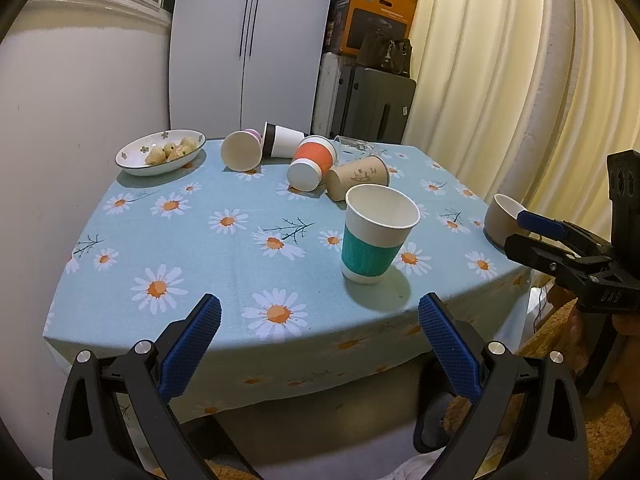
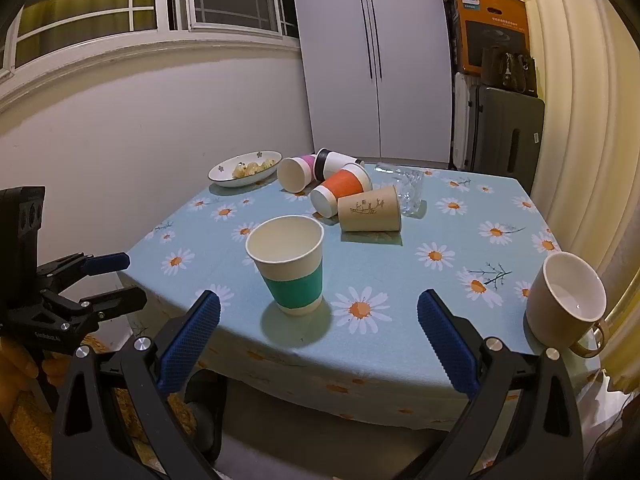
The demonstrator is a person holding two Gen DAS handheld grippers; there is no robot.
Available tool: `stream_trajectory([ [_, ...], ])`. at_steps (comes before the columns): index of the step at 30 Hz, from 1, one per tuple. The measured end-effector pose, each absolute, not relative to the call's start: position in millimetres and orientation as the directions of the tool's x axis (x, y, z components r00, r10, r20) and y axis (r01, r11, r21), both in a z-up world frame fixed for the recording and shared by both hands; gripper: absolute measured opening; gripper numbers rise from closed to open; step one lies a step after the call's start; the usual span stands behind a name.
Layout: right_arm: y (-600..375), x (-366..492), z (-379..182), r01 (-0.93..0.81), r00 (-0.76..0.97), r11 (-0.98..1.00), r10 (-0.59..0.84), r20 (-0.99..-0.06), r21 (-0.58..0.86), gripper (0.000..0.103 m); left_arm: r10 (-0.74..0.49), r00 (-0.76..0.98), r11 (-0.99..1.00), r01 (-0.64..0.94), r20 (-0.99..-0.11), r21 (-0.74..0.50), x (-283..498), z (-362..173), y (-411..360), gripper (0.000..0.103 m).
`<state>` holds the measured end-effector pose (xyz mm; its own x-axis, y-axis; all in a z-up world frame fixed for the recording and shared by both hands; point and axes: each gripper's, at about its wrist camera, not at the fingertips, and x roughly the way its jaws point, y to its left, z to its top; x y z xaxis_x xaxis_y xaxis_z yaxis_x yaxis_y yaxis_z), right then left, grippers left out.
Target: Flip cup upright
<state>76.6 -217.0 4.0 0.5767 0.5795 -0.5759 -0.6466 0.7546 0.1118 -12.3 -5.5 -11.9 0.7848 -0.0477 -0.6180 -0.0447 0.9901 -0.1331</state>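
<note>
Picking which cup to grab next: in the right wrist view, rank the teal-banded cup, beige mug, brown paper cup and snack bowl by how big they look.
1. teal-banded cup and beige mug: look alike, both nearest the camera
2. brown paper cup
3. snack bowl, though farthest away, so unsure

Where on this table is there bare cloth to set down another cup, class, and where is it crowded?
Free: the near-left cloth between the bowl and the upright teal cup; also between the teal cup and the mug. Crowded: the far middle, where the tipped cups and a glass cluster.
</note>
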Motion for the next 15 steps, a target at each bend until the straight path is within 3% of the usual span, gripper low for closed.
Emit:
stream_trajectory([
  [15, -215.8, 78.7, 1.3, -0.649, 0.568, 0.753, 0.577, -0.586, 0.112, 0.098, -0.045, 0.781, 0.99, -0.046, -0.623, -0.13, -11.6, -12.9, -6.3, 0.096],
])
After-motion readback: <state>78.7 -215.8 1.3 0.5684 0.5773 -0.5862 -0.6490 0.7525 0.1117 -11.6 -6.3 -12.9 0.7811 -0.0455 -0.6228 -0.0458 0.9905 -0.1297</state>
